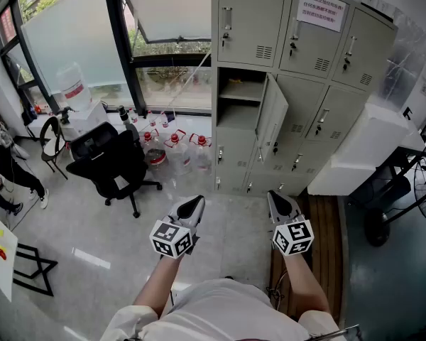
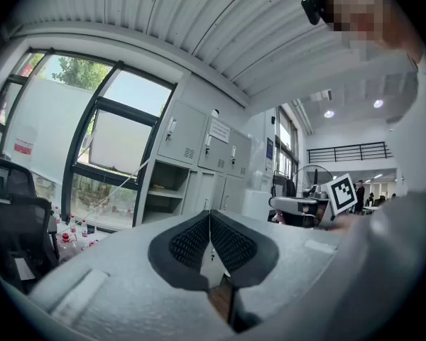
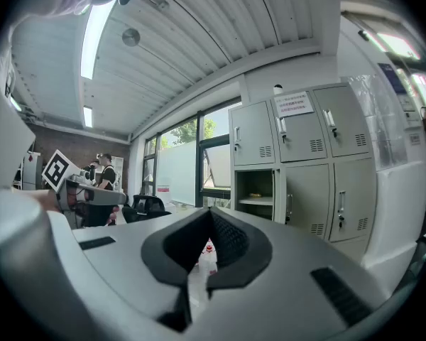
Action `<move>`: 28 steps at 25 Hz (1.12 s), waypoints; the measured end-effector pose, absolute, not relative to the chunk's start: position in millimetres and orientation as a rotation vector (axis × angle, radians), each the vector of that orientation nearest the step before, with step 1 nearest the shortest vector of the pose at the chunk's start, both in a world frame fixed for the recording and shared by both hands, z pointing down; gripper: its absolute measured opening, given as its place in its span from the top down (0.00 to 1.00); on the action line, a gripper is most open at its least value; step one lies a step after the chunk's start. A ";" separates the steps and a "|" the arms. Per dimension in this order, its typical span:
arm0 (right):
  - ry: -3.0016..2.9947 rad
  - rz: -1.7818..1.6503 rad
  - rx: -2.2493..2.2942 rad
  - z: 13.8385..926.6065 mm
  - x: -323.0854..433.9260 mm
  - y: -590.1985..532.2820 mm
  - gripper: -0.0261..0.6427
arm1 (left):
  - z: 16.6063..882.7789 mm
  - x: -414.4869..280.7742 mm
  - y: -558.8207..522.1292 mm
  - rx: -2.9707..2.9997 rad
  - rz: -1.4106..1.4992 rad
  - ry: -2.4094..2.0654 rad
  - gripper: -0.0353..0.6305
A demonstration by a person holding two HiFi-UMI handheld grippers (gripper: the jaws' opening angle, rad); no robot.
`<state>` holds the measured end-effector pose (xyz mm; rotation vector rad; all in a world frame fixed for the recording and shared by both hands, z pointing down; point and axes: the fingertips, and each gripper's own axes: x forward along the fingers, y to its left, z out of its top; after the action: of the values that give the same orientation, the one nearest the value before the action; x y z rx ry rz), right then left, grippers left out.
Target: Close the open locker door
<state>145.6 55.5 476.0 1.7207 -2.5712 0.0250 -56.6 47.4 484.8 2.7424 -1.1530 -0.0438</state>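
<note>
The left gripper [image 1: 193, 204] has its jaws pressed together at the tips with nothing between them, as the left gripper view [image 2: 210, 216] shows. The right gripper [image 1: 277, 203] is closed in the same way and is also empty [image 3: 210, 212].

Both are held out in front of the person's body on bare forearms. They sit side by side, apart from each other and roughly level, and point toward the lockers [image 1: 319, 55].

A stretch of pale floor [image 1: 227, 212] lies between the gripper tips and the foot of the lockers. A black office chair [image 1: 113, 165] stands well off to the left of the left gripper. Beyond it, a row of water bottles [image 1: 174, 148] lines the base of the window [image 1: 167, 34], reaching up to the lockers' left side. A bulky white cover [image 1: 373, 144] juts out from the lockers to the right of the right gripper.

The open locker door [image 1: 273, 116] is in the middle row of the leftmost column. It is hinged on the right side of its compartment [image 1: 240, 94] and swung outward, with its free edge toward the person. It lies ahead of both grippers and well apart from them, nearer the right gripper's line than the left's.
</note>
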 end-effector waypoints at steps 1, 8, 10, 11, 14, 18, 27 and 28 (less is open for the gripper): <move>-2.573 0.024 1.716 475.7 145.6 55.9 0.96 | 484.5 -56.2 47.5 2.742 -0.043 -1.154 0.92; -2.606 -0.005 1.686 471.7 142.4 56.6 0.96 | 486.0 -51.9 45.3 2.742 -0.036 -1.155 0.92; -2.601 0.017 1.712 472.6 147.0 54.2 0.96 | 486.1 -50.0 44.8 2.742 -0.034 -1.156 0.92; -2.600 0.037 1.725 474.1 149.9 52.9 0.96 | 486.5 -49.3 44.6 2.741 -0.033 -1.157 0.92; -2.582 0.066 1.745 480.2 157.8 48.3 0.96 | 488.1 -48.5 42.6 2.736 -0.028 -1.164 0.92; -2.551 0.055 1.726 487.6 162.9 42.7 0.96 | 491.2 -47.5 38.1 2.720 -0.023 -1.181 0.92; -2.571 0.055 1.697 498.3 179.3 26.1 0.96 | 502.9 -32.7 33.2 2.678 -0.021 -1.229 0.92; -2.571 0.056 1.699 498.9 181.6 24.6 0.95 | 504.4 -31.6 32.9 2.674 -0.019 -1.235 0.92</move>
<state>181.6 24.6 498.9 1.6990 -2.5714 0.0560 -31.6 32.9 504.4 2.6739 -1.2348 -0.0188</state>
